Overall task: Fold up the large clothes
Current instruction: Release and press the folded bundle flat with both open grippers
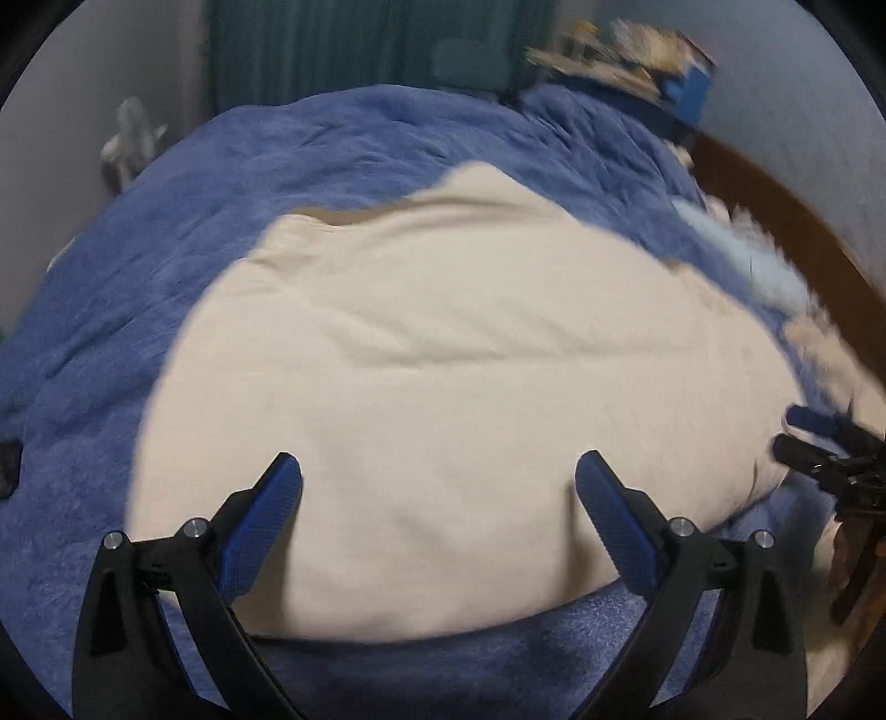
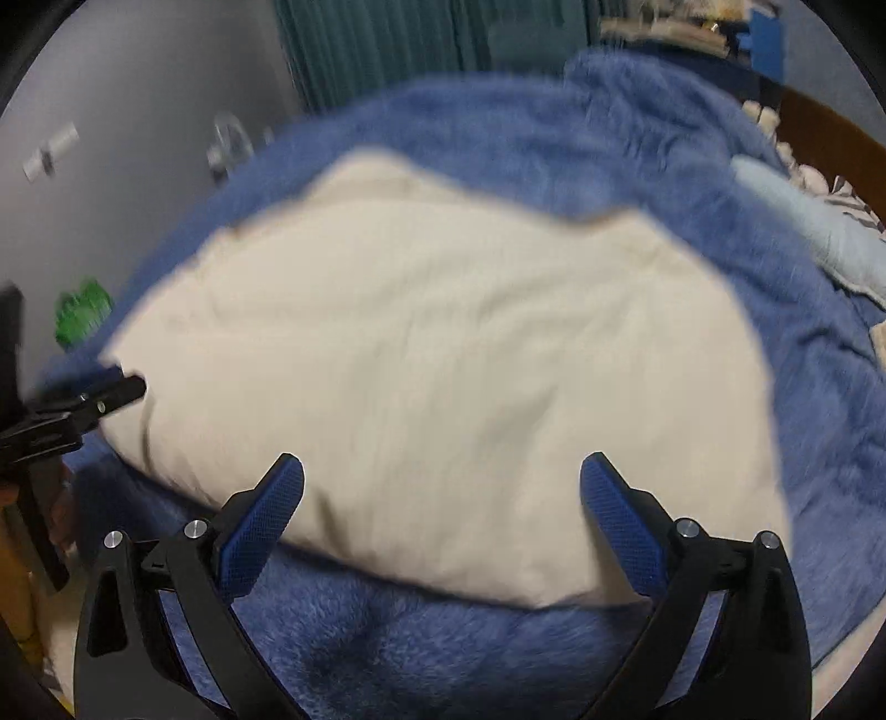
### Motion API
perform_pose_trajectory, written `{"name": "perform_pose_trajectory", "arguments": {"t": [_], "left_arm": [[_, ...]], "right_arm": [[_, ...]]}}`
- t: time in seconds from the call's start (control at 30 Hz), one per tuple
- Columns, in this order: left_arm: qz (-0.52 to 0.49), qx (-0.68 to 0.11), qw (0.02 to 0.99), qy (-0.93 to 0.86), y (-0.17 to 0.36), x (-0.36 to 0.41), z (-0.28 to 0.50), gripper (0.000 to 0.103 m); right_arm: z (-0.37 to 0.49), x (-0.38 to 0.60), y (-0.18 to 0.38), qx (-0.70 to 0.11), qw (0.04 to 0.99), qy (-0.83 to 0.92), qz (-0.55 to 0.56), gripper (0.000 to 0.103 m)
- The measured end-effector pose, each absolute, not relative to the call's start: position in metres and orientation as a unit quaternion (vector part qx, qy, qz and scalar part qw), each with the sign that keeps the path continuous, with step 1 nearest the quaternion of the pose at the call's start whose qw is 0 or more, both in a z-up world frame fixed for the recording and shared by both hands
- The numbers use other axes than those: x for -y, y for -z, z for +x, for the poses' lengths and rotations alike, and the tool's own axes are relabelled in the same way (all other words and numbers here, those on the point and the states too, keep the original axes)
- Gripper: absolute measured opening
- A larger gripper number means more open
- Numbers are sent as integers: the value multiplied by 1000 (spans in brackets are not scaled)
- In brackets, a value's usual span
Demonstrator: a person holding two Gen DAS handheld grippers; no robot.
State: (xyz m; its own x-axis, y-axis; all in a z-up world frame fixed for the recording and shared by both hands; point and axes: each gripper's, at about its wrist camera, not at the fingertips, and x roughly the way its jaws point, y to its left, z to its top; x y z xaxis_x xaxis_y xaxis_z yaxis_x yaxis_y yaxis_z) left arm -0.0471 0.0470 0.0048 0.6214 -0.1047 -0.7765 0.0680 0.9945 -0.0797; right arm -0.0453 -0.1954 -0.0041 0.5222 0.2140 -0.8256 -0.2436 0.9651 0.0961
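Fingers [image 1: 609, 520] of the left gripper [image 1: 438, 471] are standing spread wide and released, nothing between them; those of the right gripper [image 2: 442, 471] are likewise splayed and empty. Both grippers are hovering over the near edge of the garment [image 1: 443, 399], a cream cloth lying flat and folded on the blanket [image 1: 111, 343], which is covering a bed.

Left view: the right gripper is showing at 3 o'clock, off the garment's right edge, with a brown headboard [image 1: 775, 221] curving at 2 o'clock and a pale fan [image 1: 130, 138] at 10 o'clock. Right view: the left gripper [image 2: 119, 390] is entering at 9 o'clock, touching or just over the garment's left corner; which, the blur is hiding. Only this view is showing a green object [image 2: 83, 313] at 9 o'clock and a light-blue pillow [image 2: 819, 232] at 2 o'clock.

Room: a grey wall [image 2: 111, 111] and teal curtain [image 1: 343, 50] are standing at 12 o'clock. A cluttered shelf [image 1: 626, 50] at 1 o'clock is holding blurred items, among them a blue box [image 1: 689, 94].
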Motion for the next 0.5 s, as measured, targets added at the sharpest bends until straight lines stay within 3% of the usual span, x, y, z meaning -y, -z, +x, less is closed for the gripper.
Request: {"name": "perform_pose_trajectory", "arguments": {"t": [0.07, 0.5], "left_arm": [[23, -432, 901, 32, 6, -28, -34, 95], [36, -526, 849, 41, 16, -21, 128, 97]], "right_arm": [[-35, 185, 16, -481, 868, -113, -43, 98], [109, 174, 30, -508, 858, -70, -9, 98]]}}
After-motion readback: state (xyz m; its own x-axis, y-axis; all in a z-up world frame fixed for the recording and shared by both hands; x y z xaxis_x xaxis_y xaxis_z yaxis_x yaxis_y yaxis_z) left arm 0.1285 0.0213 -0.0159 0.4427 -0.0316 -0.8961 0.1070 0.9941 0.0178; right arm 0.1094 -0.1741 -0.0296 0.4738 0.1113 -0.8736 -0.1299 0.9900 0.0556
